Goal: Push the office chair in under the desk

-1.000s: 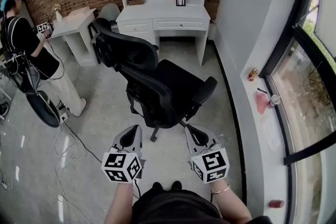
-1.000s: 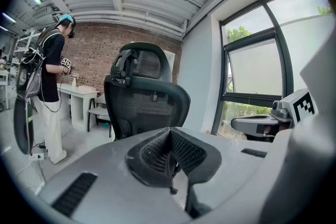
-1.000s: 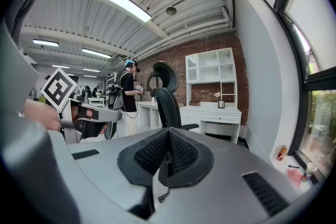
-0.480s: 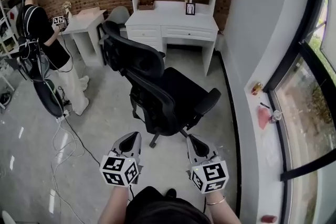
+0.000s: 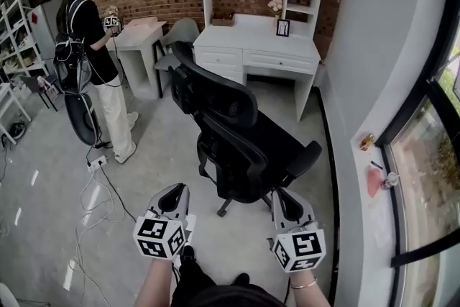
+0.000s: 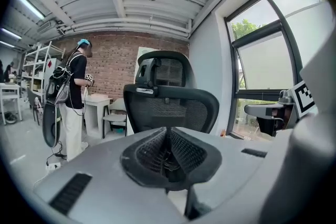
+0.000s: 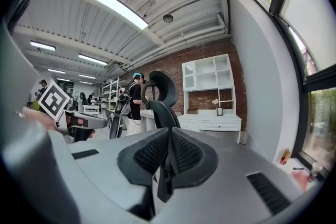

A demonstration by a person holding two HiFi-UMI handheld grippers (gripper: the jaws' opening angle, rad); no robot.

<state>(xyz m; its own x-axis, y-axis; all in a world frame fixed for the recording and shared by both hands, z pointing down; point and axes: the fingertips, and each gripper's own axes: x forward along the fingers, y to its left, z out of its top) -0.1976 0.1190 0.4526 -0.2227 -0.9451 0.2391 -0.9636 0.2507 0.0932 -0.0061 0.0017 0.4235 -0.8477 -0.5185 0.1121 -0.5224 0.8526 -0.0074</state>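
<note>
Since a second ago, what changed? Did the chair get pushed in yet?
Not yet. The holder stepped forward: one shoe now leads, and the view swung left. The left gripper and right gripper moved along, jaws still shut and empty, short of the office chair. It stays out from the desk.

Left gripper [image 5: 175,195] and right gripper [image 5: 286,202] are held level, side by side, jaws together, both empty.

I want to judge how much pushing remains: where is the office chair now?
Head view, centre: the black office chair stands on the floor, short of the white desk beyond it, with the grey wall at its right.
</note>
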